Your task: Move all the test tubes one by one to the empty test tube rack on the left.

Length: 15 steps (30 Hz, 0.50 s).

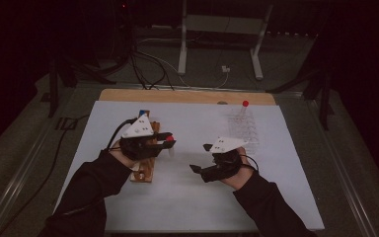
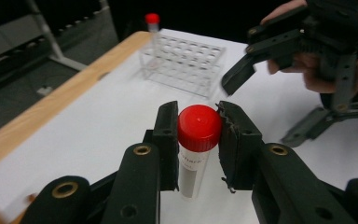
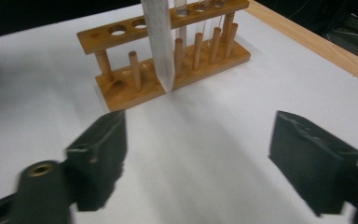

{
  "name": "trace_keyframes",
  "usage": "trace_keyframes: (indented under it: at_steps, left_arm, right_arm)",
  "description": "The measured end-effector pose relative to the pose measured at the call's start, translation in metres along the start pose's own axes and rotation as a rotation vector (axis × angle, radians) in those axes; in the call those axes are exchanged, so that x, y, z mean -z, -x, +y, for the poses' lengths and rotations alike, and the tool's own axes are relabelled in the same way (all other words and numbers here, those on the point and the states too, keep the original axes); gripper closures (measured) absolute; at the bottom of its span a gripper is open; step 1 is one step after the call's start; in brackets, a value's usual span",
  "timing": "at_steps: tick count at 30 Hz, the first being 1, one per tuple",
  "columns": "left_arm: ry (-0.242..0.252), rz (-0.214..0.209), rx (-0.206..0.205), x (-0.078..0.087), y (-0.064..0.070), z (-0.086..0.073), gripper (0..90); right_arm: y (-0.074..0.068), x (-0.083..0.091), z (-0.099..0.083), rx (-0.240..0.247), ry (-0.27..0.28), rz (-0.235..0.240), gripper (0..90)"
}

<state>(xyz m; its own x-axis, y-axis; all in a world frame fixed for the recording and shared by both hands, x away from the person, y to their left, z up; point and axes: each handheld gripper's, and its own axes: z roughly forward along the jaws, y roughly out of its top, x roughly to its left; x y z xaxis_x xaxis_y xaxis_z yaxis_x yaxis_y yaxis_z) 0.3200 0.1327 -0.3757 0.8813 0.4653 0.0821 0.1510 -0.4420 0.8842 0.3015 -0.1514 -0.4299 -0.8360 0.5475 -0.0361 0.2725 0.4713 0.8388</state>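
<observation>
On the white table [image 1: 187, 197] in a dim room, the left gripper [image 2: 198, 140] is clamping a red-capped tube [image 2: 196, 144], seemingly mid-transfer; the right gripper [image 3: 198, 154], jaws wide and empty, is waiting ahead, probably to receive it.

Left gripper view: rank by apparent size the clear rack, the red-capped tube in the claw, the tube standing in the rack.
1. Clear rack
2. Tube in the left claw, though nearness inflates it
3. Tube standing in the rack, farthest away, so its true size versus the held tube is unsure.
</observation>
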Motion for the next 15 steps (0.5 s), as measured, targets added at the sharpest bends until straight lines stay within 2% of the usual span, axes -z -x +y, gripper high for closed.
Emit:
trace_keyframes:
  at_steps: [4,8,11,15]
  left_arm:
    - [-0.002,0.045,0.006,0.017,-0.009,0.000,71.5]
    - [-0.003,0.081,0.022,0.031,-0.016,-0.005,71.6]
    - [-0.015,0.107,0.024,0.039,-0.020,-0.009,71.5]
    - [-0.021,0.131,0.049,0.048,-0.029,-0.016,71.5]
  right_arm:
    - [0.002,0.004,0.001,-0.022,0.018,-0.017,6.0]
    - [0.003,0.007,0.001,-0.022,0.037,-0.005,0.0]
    - [0.004,0.009,0.001,-0.015,0.041,-0.003,0.0]
    - [0.004,0.011,0.001,-0.020,0.046,-0.011,0.0]
